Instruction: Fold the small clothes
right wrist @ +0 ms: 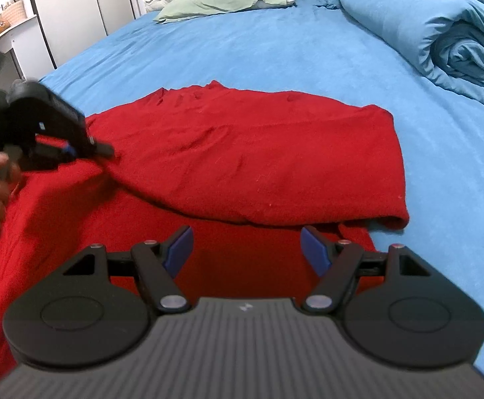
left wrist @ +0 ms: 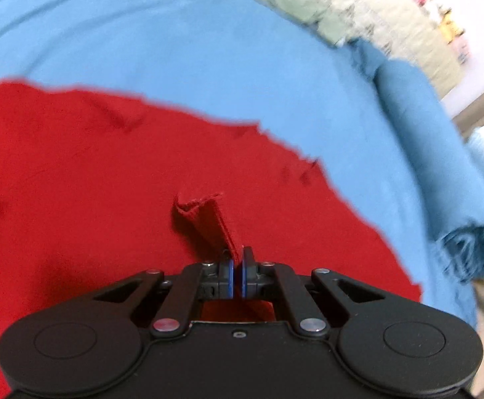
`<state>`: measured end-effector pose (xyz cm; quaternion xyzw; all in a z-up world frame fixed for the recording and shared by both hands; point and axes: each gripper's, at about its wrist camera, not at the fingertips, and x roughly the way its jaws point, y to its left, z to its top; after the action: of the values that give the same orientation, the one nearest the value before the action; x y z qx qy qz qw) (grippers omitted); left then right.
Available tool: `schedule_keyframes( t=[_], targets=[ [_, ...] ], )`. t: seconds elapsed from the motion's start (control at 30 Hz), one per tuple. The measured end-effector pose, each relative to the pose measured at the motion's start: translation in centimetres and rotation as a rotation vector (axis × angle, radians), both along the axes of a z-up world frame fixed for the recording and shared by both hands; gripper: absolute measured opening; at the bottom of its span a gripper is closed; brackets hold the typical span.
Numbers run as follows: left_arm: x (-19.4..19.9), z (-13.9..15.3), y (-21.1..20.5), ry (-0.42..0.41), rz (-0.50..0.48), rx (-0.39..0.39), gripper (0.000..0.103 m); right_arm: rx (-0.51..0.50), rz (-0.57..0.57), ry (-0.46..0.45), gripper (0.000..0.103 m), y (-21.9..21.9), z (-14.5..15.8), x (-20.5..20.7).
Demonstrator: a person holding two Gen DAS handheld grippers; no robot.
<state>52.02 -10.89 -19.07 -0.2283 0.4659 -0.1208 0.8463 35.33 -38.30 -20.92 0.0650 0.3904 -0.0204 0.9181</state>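
Observation:
A red garment lies on the blue bed sheet, its far part folded over toward me. In the left wrist view the red garment fills the lower left. My left gripper is shut on a raised hem of the garment and lifts it; it also shows in the right wrist view, at the garment's left side. My right gripper is open and empty, just above the garment's near edge, close to the fold.
A rolled blue duvet lies along the right side of the bed. A green cloth and patterned pillows lie at the head. A white cabinet stands to the left.

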Motion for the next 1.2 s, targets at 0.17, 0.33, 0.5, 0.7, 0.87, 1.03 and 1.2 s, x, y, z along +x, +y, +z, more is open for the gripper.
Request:
schedule_keyframes(
  t=[0.17, 0.33, 0.5, 0.7, 0.87, 1.03, 1.2],
  targets=[
    [0.2, 4.4, 1.9, -0.157, 0.035, 0.015, 0.004, -0.007, -0.007, 0.003, 0.087, -0.1, 0.0, 0.5],
    [-0.2, 5.2, 6.1, -0.237, 0.12, 0.073, 0.004, -0.013, -0.02, -0.007, 0.087, -0.4, -0.5, 1.6],
    [-0.5, 1.9, 8.8, -0.188, 0.157, 0.133, 0.004, -0.032, -0.046, 0.022, 0.088, -1.0, -1.8, 2.7],
    [-1.3, -0.2, 9.6, -0.153, 0.14, 0.173, 0.004, -0.056, -0.12, 0.056, 0.088, -3.0, -2.8, 0.7],
    [-2.2, 0.4, 9.8, -0.139, 0.117, 0.185, 0.01, -0.06, -0.095, 0.045, 0.088, -2.8, -1.1, -0.4],
    [-3.0, 0.8, 9.8, -0.14, 0.08, 0.261, 0.037, -0.058, -0.016, -0.024, 0.092, -0.5, 0.7, 0.5],
    [-3.2, 0.4, 11.3, -0.112, 0.13, 0.209, 0.064, -0.063, 0.007, -0.059, 0.092, 1.0, 1.1, 3.1]
  ],
)
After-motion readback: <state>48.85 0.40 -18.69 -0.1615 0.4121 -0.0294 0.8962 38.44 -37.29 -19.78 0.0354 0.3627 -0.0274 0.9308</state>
